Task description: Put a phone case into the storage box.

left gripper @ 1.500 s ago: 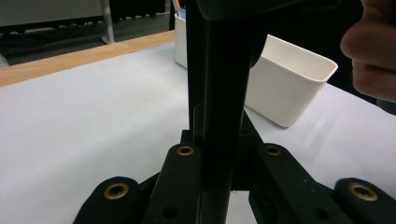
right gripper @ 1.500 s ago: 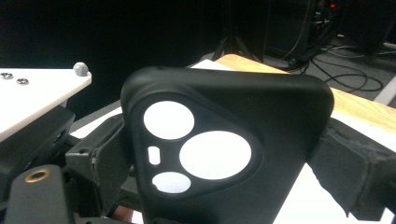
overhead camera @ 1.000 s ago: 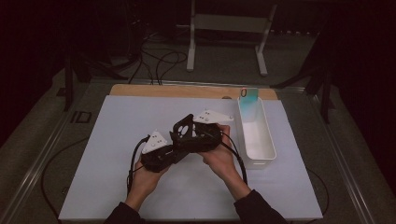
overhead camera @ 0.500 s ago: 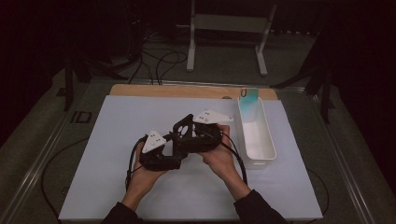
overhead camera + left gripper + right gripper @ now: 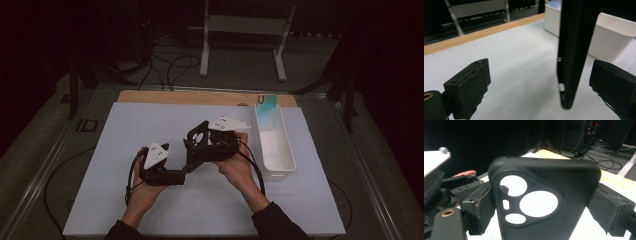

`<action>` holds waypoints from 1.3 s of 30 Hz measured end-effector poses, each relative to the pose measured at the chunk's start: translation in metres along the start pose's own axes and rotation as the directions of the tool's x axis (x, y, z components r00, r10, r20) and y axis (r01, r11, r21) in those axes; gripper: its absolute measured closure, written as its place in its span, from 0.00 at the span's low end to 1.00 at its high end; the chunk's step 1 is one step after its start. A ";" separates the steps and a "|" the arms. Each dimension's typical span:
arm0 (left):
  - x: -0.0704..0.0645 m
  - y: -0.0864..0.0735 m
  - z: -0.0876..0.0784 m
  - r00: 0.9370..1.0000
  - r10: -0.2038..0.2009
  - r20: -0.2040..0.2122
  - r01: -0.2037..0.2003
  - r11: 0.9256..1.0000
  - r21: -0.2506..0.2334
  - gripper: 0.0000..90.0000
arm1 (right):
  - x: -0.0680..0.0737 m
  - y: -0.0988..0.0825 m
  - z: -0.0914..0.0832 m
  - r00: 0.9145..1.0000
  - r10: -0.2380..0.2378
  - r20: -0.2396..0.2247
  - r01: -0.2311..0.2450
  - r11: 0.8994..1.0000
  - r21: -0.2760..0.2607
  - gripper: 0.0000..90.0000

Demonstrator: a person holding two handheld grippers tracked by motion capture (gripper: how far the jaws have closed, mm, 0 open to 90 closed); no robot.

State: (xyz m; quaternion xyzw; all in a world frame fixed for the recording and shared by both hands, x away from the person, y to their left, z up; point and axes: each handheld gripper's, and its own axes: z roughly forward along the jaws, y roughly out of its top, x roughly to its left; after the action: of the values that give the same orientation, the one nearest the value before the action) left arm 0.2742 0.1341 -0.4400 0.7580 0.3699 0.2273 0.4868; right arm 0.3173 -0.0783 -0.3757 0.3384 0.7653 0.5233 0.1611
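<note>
With its jaws just opened wide around the black phone case (image 5: 574, 50), the left claw (image 5: 544, 92) has let go, leaving the right claw (image 5: 544, 207) clamping it above the desk (image 5: 150, 125); next, probably the white bin (image 5: 285, 160).

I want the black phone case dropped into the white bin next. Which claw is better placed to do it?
Probably the right claw: its jaws clamp the phone case, and the white bin sits beside that hand. The left claw has just opened, pads clear of the case.
</note>
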 end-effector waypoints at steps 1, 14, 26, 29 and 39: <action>0.002 -0.001 -0.002 1.000 -0.004 -0.002 0.004 1.000 -0.005 0.04 | -0.001 0.000 0.000 1.000 0.000 -0.001 0.000 1.000 -0.002 0.16; 0.028 -0.023 -0.026 0.997 -0.009 -0.077 0.007 1.000 -0.021 0.01 | -0.004 0.000 -0.001 1.000 -0.005 0.017 0.005 1.000 0.000 0.16; 0.049 -0.053 -0.050 0.993 -0.022 -0.116 0.018 0.999 -0.032 0.00 | -0.007 0.000 -0.001 0.999 -0.011 0.031 0.011 1.000 0.007 0.16; 0.053 -0.061 -0.055 0.992 -0.021 -0.122 0.017 0.999 -0.034 0.00 | -0.008 0.000 -0.001 0.999 -0.009 0.036 0.009 1.000 0.006 0.16; 0.064 -0.082 -0.070 0.987 -0.041 -0.155 0.035 0.999 -0.041 0.00 | -0.014 0.001 -0.001 0.998 0.001 0.055 -0.001 1.000 0.005 0.16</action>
State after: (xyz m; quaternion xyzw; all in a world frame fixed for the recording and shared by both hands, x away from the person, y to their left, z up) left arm 0.2370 0.2445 -0.4853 0.7212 0.4166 0.2839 0.4751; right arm 0.3276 -0.0885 -0.3758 0.3534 0.7618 0.5119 0.1811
